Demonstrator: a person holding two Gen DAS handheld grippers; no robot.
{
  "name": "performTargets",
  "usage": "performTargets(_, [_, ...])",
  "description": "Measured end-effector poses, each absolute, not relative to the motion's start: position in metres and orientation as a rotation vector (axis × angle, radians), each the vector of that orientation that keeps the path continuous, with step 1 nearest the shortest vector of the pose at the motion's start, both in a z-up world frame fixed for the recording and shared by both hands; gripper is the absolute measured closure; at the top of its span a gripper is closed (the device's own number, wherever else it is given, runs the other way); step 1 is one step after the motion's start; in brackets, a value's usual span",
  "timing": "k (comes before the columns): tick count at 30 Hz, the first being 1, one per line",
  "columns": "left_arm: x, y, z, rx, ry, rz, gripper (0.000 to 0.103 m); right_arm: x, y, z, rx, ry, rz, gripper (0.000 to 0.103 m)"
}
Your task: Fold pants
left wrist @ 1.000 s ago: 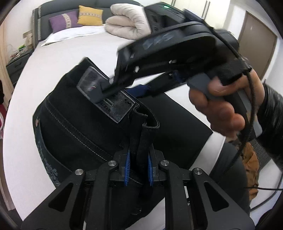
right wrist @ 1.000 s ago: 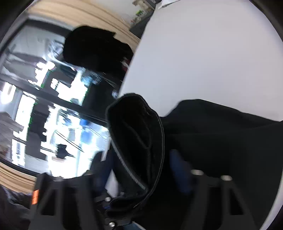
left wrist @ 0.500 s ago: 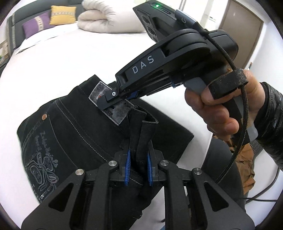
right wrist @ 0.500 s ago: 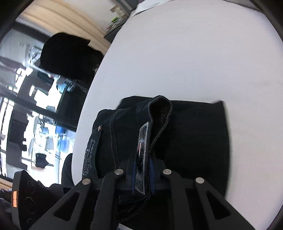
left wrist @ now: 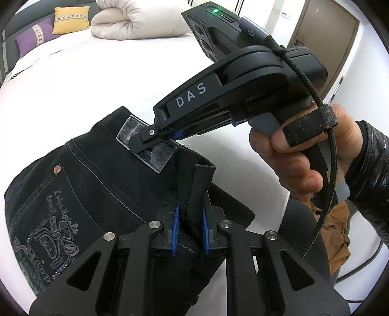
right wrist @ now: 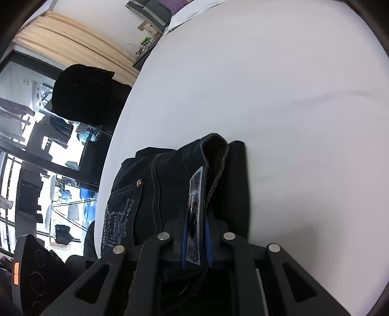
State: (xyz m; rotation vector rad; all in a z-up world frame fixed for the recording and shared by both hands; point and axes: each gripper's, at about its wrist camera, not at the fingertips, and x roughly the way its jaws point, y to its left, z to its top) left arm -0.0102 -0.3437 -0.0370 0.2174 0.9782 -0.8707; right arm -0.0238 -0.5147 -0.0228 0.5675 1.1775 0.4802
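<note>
Black jeans with an embroidered back pocket lie folded on the white bed. My left gripper is shut on a raised fold of the waistband. My right gripper is shut on the waistband at its grey label patch; it also shows in the left wrist view, held in a hand and pinching the label. The jeans rest near the bed's left edge in the right wrist view.
A rolled cream duvet, a yellow pillow and a purple pillow sit at the head of the bed. A brown door stands at the right. A dark chair and a window lie beyond the bed's left edge.
Both grippers have lowered the waistband toward the bed and stayed shut on it. The jeans have settled flatter, with the back pocket now facing up.
</note>
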Motion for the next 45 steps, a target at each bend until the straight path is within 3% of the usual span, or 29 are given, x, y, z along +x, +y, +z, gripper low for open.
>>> performTargets(7, [-0.016, -0.337, -0.044, 0.234, 0.997, -0.859, 0.089, -0.038, -0.517, -0.045, 0.639, 1.155, 0.445, 0.084])
performTargets(11, [-0.022, -0.336, -0.049, 0.209, 0.996, -0.873, 0.079, -0.040, -0.523, -0.052, 0.673, 1.123, 0.454, 0.080])
performTargets(16, [-0.023, -0.298, -0.019, 0.072, 1.040, -0.946, 0.077, -0.049, -0.534, -0.038, 0.672, 1.096, 0.367, 0.061])
performTargets(19, [-0.023, -0.263, -0.001, 0.018, 1.001, -0.955, 0.077, -0.059, -0.547, -0.024, 0.695, 1.069, 0.318, 0.060])
performTargets(21, [-0.017, -0.239, 0.005, -0.021, 0.979, -0.933, 0.077, -0.066, -0.542, -0.008, 0.691, 1.034, 0.353, 0.066])
performTargets(24, [0.004, -0.209, 0.004, -0.066, 0.966, -0.856, 0.077, -0.072, -0.515, 0.011, 0.641, 1.015, 0.448, 0.092])
performTargets(29, [0.055, -0.173, -0.013, -0.109, 0.971, -0.716, 0.077, -0.066, -0.488, -0.017, 0.583, 1.130, 0.452, 0.094])
performTargets(31, [0.070, -0.160, -0.023, -0.123, 0.986, -0.665, 0.077, -0.067, -0.493, -0.039, 0.591, 1.175, 0.394, 0.103])
performTargets(33, [0.072, -0.149, -0.035, -0.161, 1.018, -0.654, 0.077, -0.070, -0.500, -0.045, 0.657, 1.152, 0.404, 0.103])
performTargets(45, [-0.039, -0.150, -0.044, 0.144, 0.942, -0.758, 0.077, -0.095, -0.494, -0.047, 0.683, 1.084, 0.357, 0.103])
